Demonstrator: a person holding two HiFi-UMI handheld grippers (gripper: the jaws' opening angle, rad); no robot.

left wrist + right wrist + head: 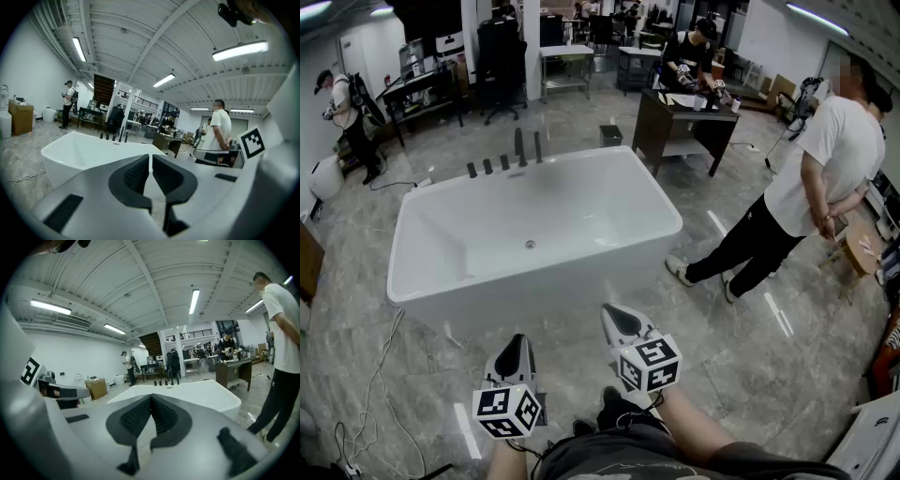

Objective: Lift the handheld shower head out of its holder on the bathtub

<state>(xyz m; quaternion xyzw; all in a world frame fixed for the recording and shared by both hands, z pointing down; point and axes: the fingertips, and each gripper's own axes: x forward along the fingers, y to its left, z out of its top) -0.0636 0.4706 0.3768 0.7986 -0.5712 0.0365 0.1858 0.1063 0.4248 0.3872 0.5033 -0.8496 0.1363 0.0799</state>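
A white freestanding bathtub (534, 286) stands on the grey marble floor ahead of me. A row of black fittings (517, 150) lines its far rim. The two tall ones at the row's right end are too small to tell which is the handheld shower head. The tub (77, 150) and fittings (121, 136) show in the left gripper view, and the tub (201, 394) and fittings (166, 381) again in the right gripper view. My left gripper (517, 340) (150, 157) and right gripper (615, 313) (151, 397) hover short of the tub's near side. Both are shut and hold nothing.
A person in a white T-shirt (825, 178) stands right of the tub. A dark desk (684, 122) with a seated person sits behind the tub's far right corner. A thin cable (386, 361) trails over the floor at the left. More tables and people fill the back.
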